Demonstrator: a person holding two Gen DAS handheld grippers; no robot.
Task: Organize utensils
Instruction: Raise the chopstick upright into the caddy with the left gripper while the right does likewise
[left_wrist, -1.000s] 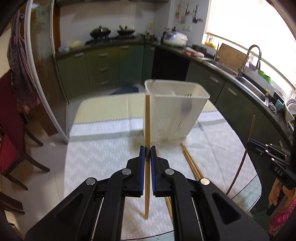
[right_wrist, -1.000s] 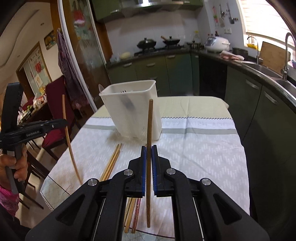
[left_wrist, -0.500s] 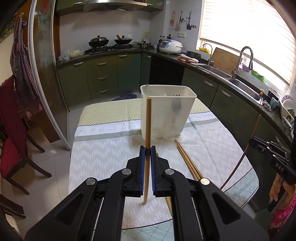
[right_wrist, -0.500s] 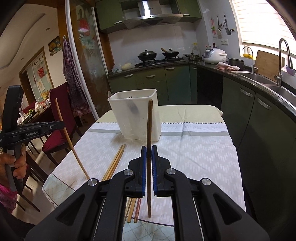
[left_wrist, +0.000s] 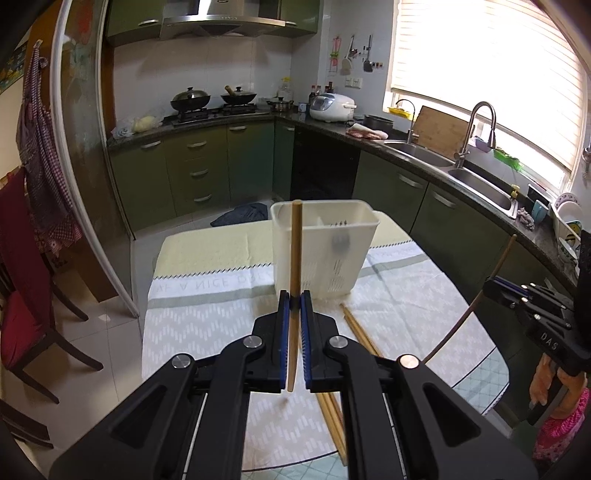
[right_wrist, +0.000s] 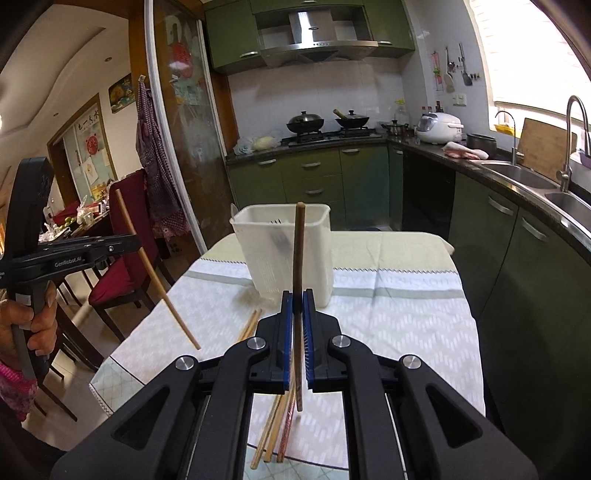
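Clamping a light wooden chopstick (left_wrist: 295, 254) between its blue pads, the left gripper (left_wrist: 295, 295) has its jaws closed on the stick near the fingertips. The chopstick stands almost upright, its top end level with the rim of the white utensil holder (left_wrist: 332, 251) straight ahead of the gripper, its bottom end hanging clear above the tablecloth (left_wrist: 207, 321).

The right gripper (right_wrist: 297, 297) is likewise closed, pinching a darker brown chopstick (right_wrist: 298, 251) that stands near vertical. Directly ahead of it is the same utensil holder (right_wrist: 273, 251), resting on the table. The dark shape of a fork shows through the holder's wall.

Loose chopsticks (right_wrist: 269, 421) lie on the cloth below and slightly left of the right gripper, partly hidden under its fingers. In the left wrist view they (left_wrist: 356, 328) lie below and to the right of the left gripper.

Each gripper appears at the edge of the other's view: the left one (right_wrist: 125, 242) far to the left, the right one (left_wrist: 491, 286) far to the right, each with its chopstick tilted.
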